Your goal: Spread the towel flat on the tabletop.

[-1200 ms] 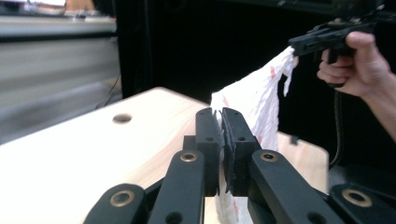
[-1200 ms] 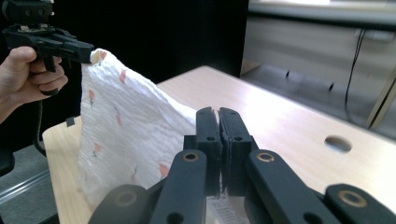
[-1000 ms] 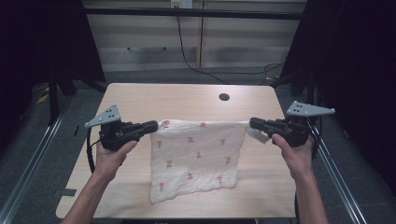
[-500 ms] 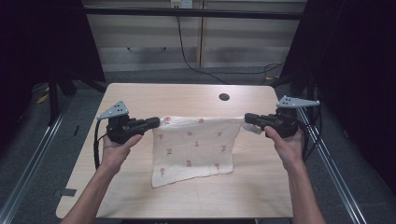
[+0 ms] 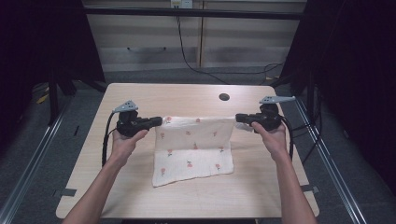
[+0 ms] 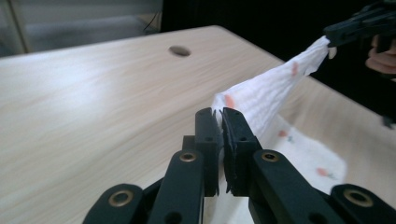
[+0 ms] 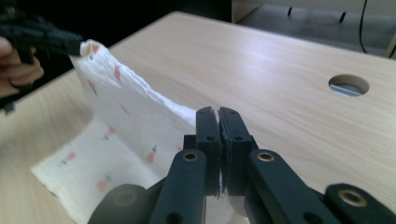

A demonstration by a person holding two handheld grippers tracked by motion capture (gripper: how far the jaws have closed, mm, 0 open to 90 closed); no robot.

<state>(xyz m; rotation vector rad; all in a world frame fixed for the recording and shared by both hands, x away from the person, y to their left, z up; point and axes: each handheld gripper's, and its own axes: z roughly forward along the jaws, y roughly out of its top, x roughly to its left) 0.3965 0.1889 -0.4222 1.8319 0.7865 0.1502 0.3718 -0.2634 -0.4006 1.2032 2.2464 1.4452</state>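
A white cloth (image 5: 193, 147) with small red prints is held up by its two far corners over the wooden table (image 5: 140, 95). Its near part lies on the tabletop. My left gripper (image 5: 159, 121) is shut on the cloth's left corner, and my right gripper (image 5: 238, 117) is shut on the right corner. In the left gripper view, the cloth (image 6: 266, 95) runs taut from my jaws to the other gripper (image 6: 359, 25). The right gripper view has the cloth (image 7: 126, 116) hanging between my shut jaws and the other gripper (image 7: 42, 35).
A round cable hole (image 5: 224, 97) sits in the table near its far edge, right of centre. Cables trail from both grippers off the table sides. Metal rails run along the floor on either side. Cabinets (image 5: 187, 42) stand beyond the table.
Both grippers have carried the cloth's held edge away from me across the table and lower. More of the cloth now rests on the tabletop.
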